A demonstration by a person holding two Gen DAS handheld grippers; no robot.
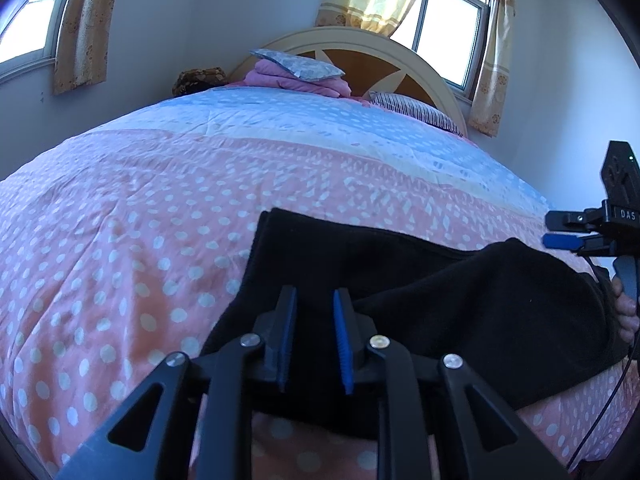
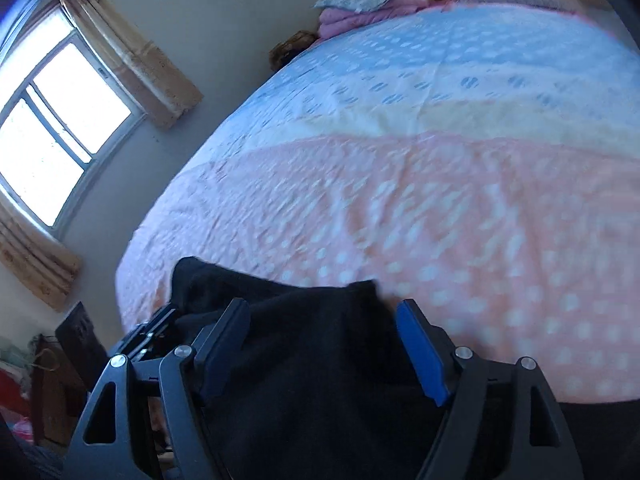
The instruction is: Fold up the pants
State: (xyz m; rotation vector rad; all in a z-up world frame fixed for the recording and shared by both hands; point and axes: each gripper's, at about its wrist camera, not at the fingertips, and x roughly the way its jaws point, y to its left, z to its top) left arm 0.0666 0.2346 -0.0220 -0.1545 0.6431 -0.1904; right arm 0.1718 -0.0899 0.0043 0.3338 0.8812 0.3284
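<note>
- Black pants (image 1: pixel 420 280) lie bunched near the bed's near edge, on the pink dotted bedspread (image 1: pixel 120 220); upper layer partly folded over, edges uneven.
- Left gripper (image 1: pixel 314 300) hovers over the cloth, fingers slightly parted, pinching nothing I can see.
- Right gripper (image 2: pixel 322 316) sits above the pants' far edge, fingers spread wide around cloth, not closed; likely lining up a grab.
- Folded pink bedding (image 1: pixel 298 80) at the headboard end, well apart.
</note>
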